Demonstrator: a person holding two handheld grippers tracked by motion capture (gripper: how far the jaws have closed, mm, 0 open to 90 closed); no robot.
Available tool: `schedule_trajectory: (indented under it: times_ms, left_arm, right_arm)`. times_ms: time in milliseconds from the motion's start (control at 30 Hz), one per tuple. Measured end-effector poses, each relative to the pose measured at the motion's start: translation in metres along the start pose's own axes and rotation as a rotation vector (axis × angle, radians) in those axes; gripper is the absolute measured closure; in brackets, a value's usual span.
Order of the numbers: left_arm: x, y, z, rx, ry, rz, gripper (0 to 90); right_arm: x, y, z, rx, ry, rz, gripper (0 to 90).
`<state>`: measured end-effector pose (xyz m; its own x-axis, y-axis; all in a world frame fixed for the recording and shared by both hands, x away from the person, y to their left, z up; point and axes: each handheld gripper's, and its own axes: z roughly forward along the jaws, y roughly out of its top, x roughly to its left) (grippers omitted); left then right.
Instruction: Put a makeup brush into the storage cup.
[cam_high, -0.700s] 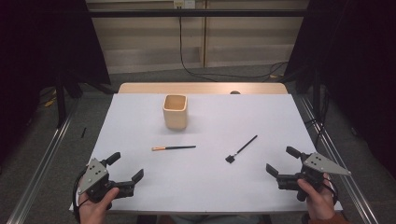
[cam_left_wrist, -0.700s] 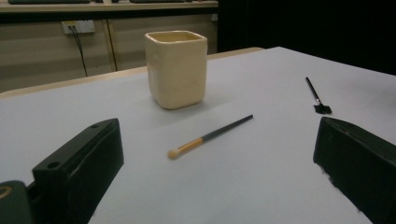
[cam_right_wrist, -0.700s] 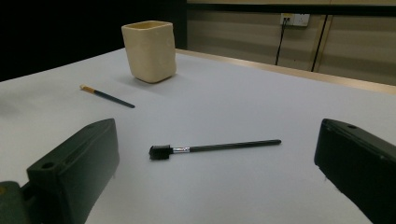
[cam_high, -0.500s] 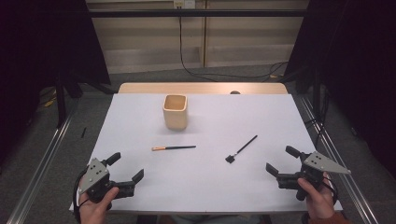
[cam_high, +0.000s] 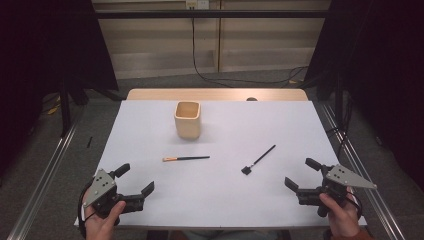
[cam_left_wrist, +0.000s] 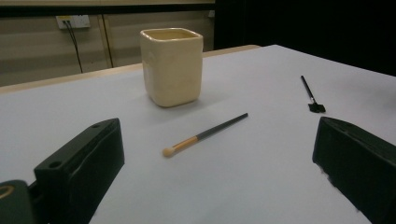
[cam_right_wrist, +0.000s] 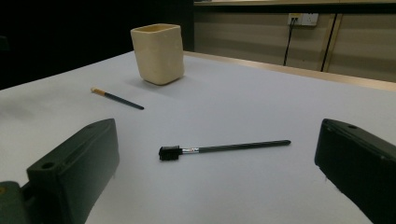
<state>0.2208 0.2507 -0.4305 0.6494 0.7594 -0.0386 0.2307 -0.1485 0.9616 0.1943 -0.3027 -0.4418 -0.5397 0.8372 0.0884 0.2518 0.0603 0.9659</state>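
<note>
A cream square cup (cam_high: 187, 120) (cam_left_wrist: 172, 66) (cam_right_wrist: 157, 52) stands upright on the far middle of the white table (cam_high: 300, 130). In front of it lies a brush with an orange tip and dark handle (cam_high: 185, 159) (cam_left_wrist: 203, 135) (cam_right_wrist: 116, 98). To its right lies a thin black brush with a small black head (cam_high: 258, 160) (cam_left_wrist: 310, 94) (cam_right_wrist: 223, 149). My left gripper (cam_high: 135, 179) rests open at the near left corner, held by a hand. My right gripper (cam_high: 302, 172) is open at the near right corner, also in a hand. Nothing sits between either pair of jaws.
The table's wooden far edge (cam_high: 215, 94) shows beyond the white sheet. Metal rails (cam_high: 45, 175) run along both sides on the floor. A cable (cam_high: 200, 70) hangs from a wall socket behind the table. Dark curtains flank the scene.
</note>
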Motion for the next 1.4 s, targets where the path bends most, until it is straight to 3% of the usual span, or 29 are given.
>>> schedule_trajectory:
  times_ms: [167, 500, 700, 1167, 1400]
  left_arm:
    - [-0.001, 0.005, 0.002, -0.012, -0.019, 0.010, 2.0]
    - [0.007, 0.021, 0.008, -0.030, -0.053, 0.022, 1.3]
    - [0.008, 0.028, 0.022, -0.008, -0.075, 0.036, 2.4]
    - [0.002, 0.049, 0.049, -0.025, -0.128, 0.048, 1.7]
    - [0.000, 0.057, 0.060, 0.004, -0.141, 0.053, 2.2]
  right_arm:
    - [0.000, 0.001, -0.002, -0.009, -0.015, 0.006, 0.0]
    - [0.001, 0.000, 0.000, 0.002, 0.009, -0.002, 0.0]
    - [0.002, 0.000, 0.000, -0.002, 0.009, -0.001, 0.0]
    - [0.004, 0.001, -0.001, -0.009, 0.024, -0.014, 0.0]
    - [0.003, 0.000, 0.000, 0.000, 0.029, -0.006, 0.0]
